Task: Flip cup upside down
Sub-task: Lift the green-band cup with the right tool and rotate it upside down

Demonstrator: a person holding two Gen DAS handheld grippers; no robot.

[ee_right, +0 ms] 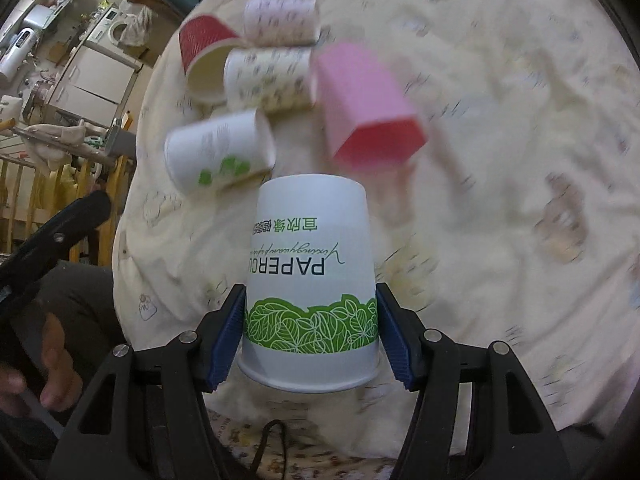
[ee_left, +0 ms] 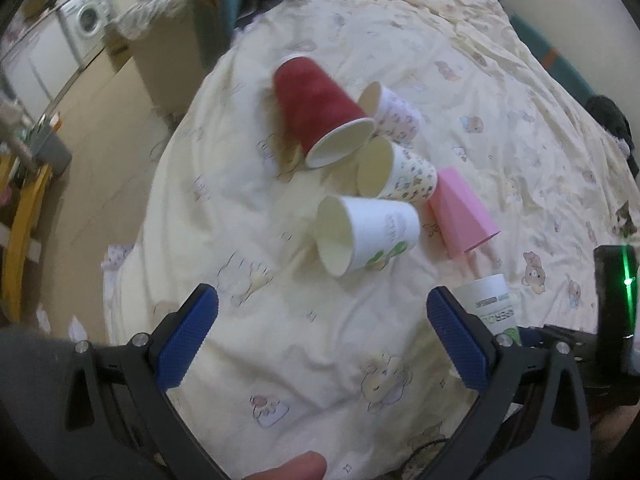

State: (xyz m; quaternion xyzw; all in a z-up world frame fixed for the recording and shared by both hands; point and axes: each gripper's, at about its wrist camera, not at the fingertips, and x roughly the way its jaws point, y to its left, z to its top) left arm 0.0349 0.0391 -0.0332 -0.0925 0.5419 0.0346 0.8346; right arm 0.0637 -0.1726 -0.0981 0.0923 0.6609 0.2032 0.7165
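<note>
My right gripper (ee_right: 310,330) is shut on a white paper cup with a green leaf band (ee_right: 312,280), held upside down with its rim toward the camera, above the bed. The same cup shows in the left wrist view (ee_left: 494,304), partly hidden behind the right blue pad. My left gripper (ee_left: 322,336) is open and empty above the quilt. On the bed lie a red cup (ee_left: 320,108), two patterned cups (ee_left: 404,174) (ee_left: 394,110), a white cup with green print (ee_left: 366,232) and a pink cup (ee_left: 462,214), all on their sides.
The cream quilt with bear prints (ee_left: 320,360) covers the bed. The bed's left edge drops to a wooden floor (ee_left: 100,140). A washing machine (ee_left: 86,20) stands far left. A yellow wooden frame (ee_left: 20,224) is at the left.
</note>
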